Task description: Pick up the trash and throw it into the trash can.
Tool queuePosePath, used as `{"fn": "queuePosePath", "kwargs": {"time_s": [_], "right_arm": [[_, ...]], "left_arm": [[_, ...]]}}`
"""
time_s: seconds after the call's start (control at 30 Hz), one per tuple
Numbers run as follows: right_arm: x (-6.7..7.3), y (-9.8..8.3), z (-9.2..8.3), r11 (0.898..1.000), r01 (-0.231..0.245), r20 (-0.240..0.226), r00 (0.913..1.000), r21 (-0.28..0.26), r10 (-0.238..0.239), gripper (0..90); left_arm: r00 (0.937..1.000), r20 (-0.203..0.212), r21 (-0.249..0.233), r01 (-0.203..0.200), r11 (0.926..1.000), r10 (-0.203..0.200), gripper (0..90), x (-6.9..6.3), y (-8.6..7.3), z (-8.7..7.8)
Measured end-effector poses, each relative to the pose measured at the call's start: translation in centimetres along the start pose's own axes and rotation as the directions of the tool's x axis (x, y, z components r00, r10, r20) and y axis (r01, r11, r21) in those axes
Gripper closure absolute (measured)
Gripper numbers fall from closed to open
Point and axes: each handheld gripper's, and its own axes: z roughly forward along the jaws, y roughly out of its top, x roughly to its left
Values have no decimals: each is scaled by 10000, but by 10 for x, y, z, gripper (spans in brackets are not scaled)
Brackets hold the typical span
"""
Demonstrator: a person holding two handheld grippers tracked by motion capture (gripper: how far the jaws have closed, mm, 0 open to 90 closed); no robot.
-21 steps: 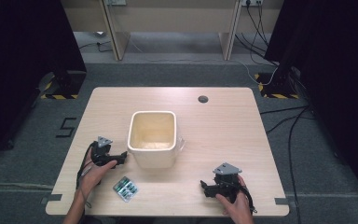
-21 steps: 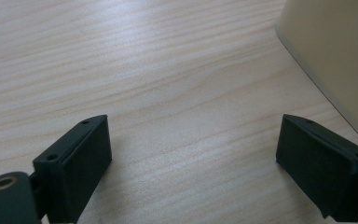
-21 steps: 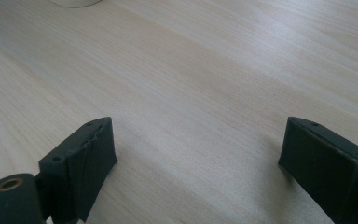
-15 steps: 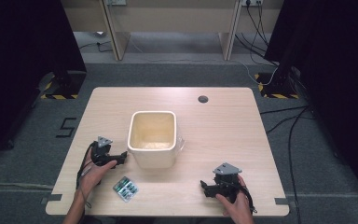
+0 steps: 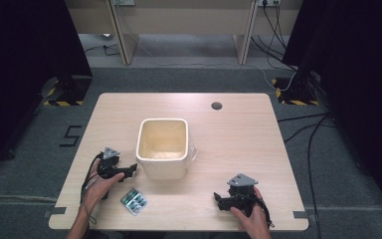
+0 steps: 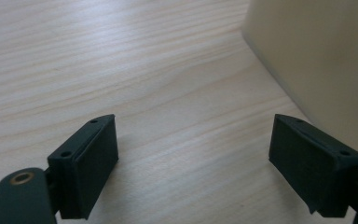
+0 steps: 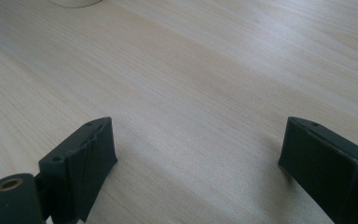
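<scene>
A lab: hazard-taped stands (image 5: 62,102), floor cables (image 5: 308,144), bare test table (image 5: 248,144).

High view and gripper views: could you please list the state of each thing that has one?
Left gripper: open, nothing between the jaws, beside the bin.
Right gripper: open, empty, low over bare table.
Cream bin: upright, no lid.
Blister pack: flat on the table, untouched.

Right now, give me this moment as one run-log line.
left gripper: open, empty, beside cream bin | right gripper: open, empty, on table | blister pack: flat on table, untouched, near left hand
</scene>
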Motion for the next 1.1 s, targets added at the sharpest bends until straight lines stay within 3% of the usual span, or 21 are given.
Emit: {"fn": "queuePosePath", "kwargs": {"time_s": [0.23,0.4,0.83,1.1], "right_arm": [[0,0,0,10000,-11,3,10000,3,11,103],[0,0,0,10000,8,4,10000,-4,-8,103],[0,0,0,10000,7,1,10000,-4,-7,103],[0,0,0,10000,-10,34,10000,13,10,103]], "left_arm": [[9985,506,-407,214,9989,-194,150,-5,1,-22],[9970,747,-436,253,9987,-220,149,-8,-5,-34],[9905,1372,-631,152,9979,-64,148,-36,-25,-59],[9913,1311,-484,173,9987,-109,148,-52,-43,-68]]}}
